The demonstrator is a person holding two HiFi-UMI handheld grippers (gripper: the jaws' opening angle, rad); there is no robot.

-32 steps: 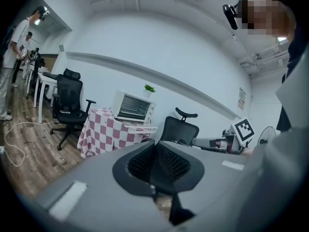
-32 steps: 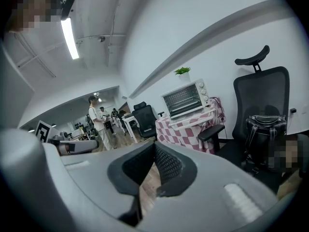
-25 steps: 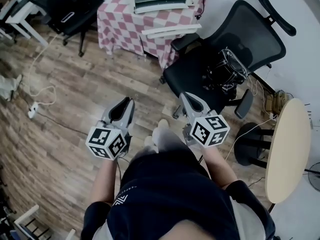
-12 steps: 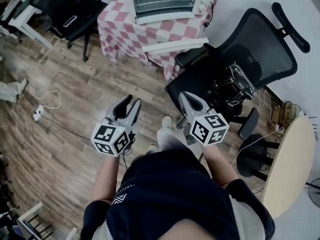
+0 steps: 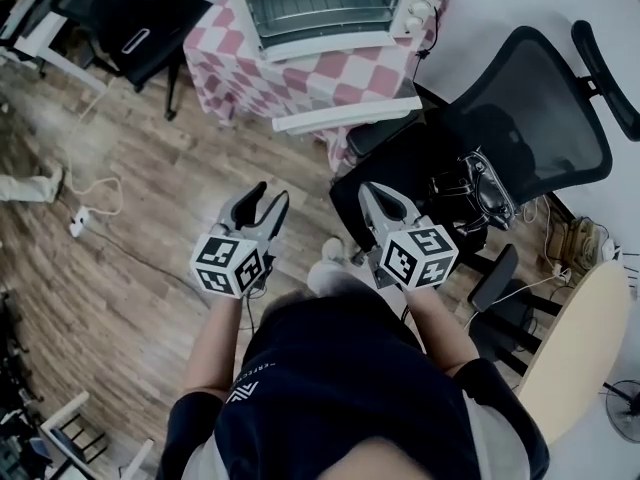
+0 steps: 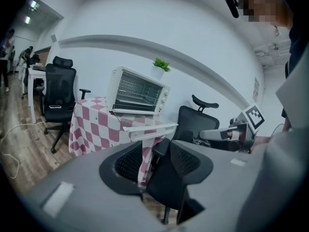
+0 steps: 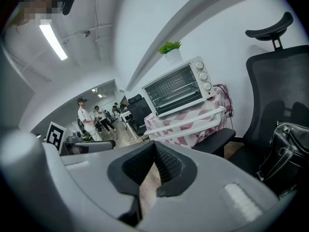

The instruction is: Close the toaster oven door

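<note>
A white toaster oven [image 5: 330, 13] stands on a table with a red-and-white checked cloth [image 5: 250, 68], far ahead of both grippers. Its door [image 5: 345, 118] hangs open, flat and level in front of it. The left gripper view shows the oven [image 6: 137, 91] and its door [image 6: 149, 128] beyond the jaws. My left gripper [image 5: 262, 203] is held in the air over the wooden floor; its jaws are opening, with nothing between them. My right gripper [image 5: 385, 203] is beside it, shut and empty. In the right gripper view the oven [image 7: 176, 87] is also far off.
A black office chair [image 5: 520, 98] with a dark bag [image 5: 480, 193] on its seat stands right of the table, close to the right gripper. Another black chair [image 5: 130, 18] is at the top left. A round table [image 5: 575, 338] is at the right. Cables [image 5: 80, 218] lie on the floor.
The left gripper's jaws have spread apart. The head view has tilted up, so the oven and its open door show more fully and nearer. Both grippers have drifted slightly forward.
</note>
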